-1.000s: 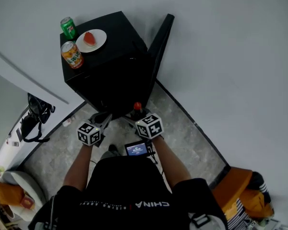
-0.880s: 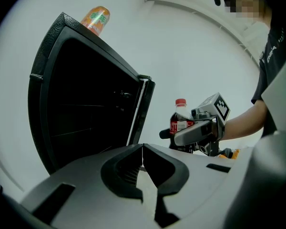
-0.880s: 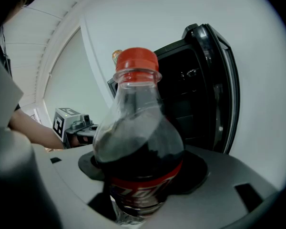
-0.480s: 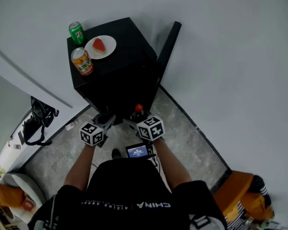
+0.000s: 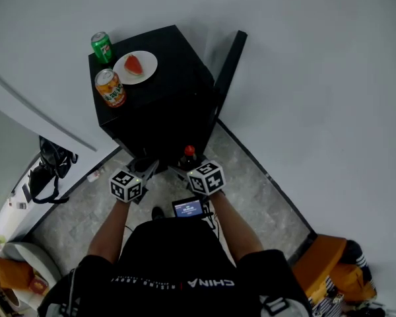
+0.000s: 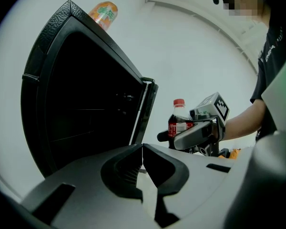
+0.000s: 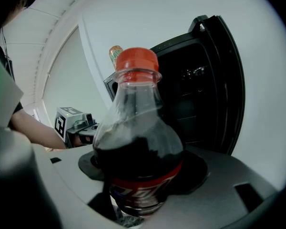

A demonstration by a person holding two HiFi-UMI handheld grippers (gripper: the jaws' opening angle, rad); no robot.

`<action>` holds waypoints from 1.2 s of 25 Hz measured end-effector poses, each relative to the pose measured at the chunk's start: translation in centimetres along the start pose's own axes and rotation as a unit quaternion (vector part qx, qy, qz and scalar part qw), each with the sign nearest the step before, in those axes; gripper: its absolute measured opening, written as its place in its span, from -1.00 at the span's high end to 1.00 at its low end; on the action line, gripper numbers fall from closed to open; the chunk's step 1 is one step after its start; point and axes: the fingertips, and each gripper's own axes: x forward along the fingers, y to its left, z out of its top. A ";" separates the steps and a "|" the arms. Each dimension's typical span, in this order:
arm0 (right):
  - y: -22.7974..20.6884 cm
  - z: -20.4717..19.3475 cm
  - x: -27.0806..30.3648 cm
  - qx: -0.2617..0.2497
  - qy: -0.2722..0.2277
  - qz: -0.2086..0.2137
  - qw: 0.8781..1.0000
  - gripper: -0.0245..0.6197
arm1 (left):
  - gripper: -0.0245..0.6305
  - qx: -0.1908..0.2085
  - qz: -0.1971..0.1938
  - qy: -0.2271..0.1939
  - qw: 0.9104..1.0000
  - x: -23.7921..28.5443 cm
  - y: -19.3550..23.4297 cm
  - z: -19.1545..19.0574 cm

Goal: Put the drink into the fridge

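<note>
Nearest the camera, a small lit screen (image 5: 188,207) sits at the person's chest, with both forearms reaching out ahead over the grey speckled floor (image 5: 257,190). The right gripper (image 5: 187,167) is clamped around the lower body of the cola bottle (image 7: 138,147), which stands upright between its jaws, red cap on top and dark drink filling it to the shoulder. The left gripper (image 6: 142,151) is just beside it, apart from the bottle, its jaws brought together at the tips with nothing between them.

Both point at the black fridge (image 5: 175,91) just ahead. Its door (image 5: 226,71) is swung wide to the right and the inside shows dark (the shelves are hard to make out). The bottle is in front of the opening, outside the fridge.

On the fridge's top stand an orange can (image 5: 110,88) at the near edge, a white plate (image 5: 145,71) carrying a watermelon slice (image 5: 133,65), and a green can (image 5: 102,47) farthest back, by the pale wall.
</note>
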 end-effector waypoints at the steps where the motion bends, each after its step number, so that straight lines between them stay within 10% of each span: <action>1: 0.0 -0.1 0.0 0.002 0.001 0.001 1.000 -0.05 | 0.89 0.001 0.000 0.000 1.000 0.0 -0.1 0.0; 30: -10.3 1.1 11.1 -0.077 0.042 -0.004 0.996 -0.05 | 0.89 -0.005 0.128 -0.014 0.992 6.2 7.4 -0.2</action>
